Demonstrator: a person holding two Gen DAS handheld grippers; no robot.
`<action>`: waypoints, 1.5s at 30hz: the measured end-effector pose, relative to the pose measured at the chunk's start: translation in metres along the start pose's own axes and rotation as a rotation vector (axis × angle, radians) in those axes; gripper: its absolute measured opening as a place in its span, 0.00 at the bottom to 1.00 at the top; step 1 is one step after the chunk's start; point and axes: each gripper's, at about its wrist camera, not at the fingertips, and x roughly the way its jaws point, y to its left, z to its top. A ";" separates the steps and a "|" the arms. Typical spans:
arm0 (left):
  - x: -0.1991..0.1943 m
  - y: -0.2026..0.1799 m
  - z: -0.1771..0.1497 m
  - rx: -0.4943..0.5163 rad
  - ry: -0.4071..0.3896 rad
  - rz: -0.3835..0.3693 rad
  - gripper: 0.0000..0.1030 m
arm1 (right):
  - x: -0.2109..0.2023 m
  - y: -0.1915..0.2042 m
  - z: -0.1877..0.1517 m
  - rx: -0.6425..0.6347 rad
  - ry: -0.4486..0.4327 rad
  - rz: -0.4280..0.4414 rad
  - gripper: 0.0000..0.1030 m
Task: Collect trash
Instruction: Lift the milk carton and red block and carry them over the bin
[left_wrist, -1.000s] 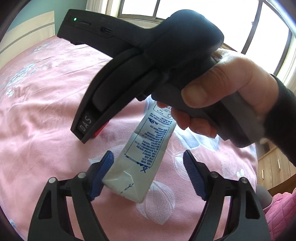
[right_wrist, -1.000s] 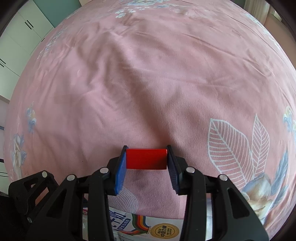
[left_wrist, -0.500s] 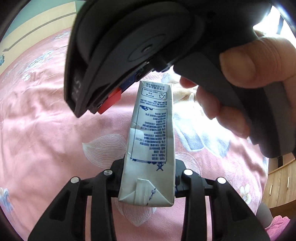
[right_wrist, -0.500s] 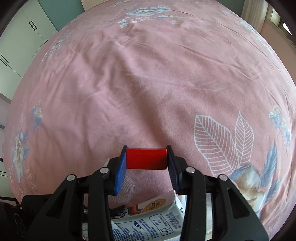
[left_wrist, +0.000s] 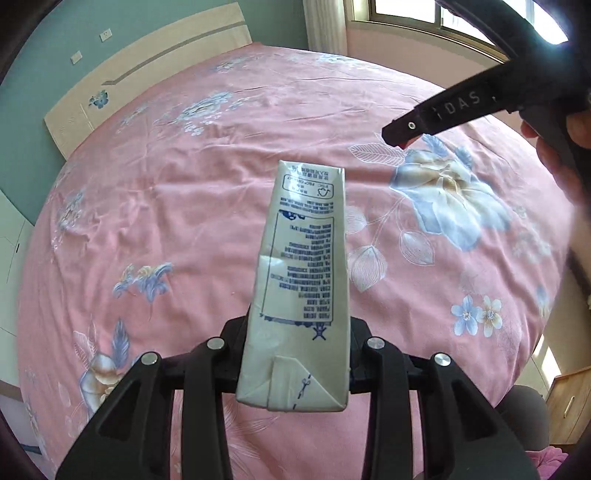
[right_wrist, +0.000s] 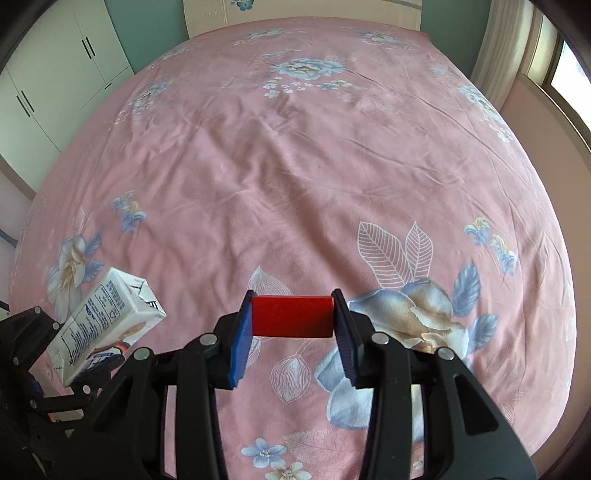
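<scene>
A flattened white milk carton (left_wrist: 299, 266) with blue print hangs above the pink bed, and my left gripper (left_wrist: 299, 332) is shut on its lower end. In the right wrist view the same carton (right_wrist: 107, 317) shows at the lower left, tilted, in the left gripper's black fingers (right_wrist: 44, 354). My right gripper (right_wrist: 291, 321) is shut on a small red block (right_wrist: 291, 312) held between its blue pads (right_wrist: 240, 343), well above the sheet. In the left wrist view the right gripper (left_wrist: 402, 134) reaches in from the upper right, gripped by a person's hand (left_wrist: 554, 147).
A pink floral bedsheet (left_wrist: 184, 221) fills both views. A cream headboard (left_wrist: 147, 74) and a green wall lie beyond it, white wardrobe doors (right_wrist: 48, 92) to one side, a window (left_wrist: 406, 14) to the other. A wooden cabinet (left_wrist: 569, 402) stands beside the bed.
My left gripper shut on the carton and lifted it off the sheet. The right gripper rose with the red block and moved off toward the upper right of the left wrist view.
</scene>
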 end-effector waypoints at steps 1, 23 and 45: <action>-0.010 0.004 -0.003 -0.017 -0.003 0.019 0.37 | -0.011 0.008 -0.006 -0.021 -0.008 0.001 0.40; -0.288 0.010 -0.041 -0.221 -0.190 0.365 0.37 | -0.319 0.149 -0.133 -0.341 -0.357 0.001 0.40; -0.377 -0.026 -0.125 -0.226 -0.280 0.453 0.37 | -0.407 0.180 -0.245 -0.420 -0.474 0.000 0.40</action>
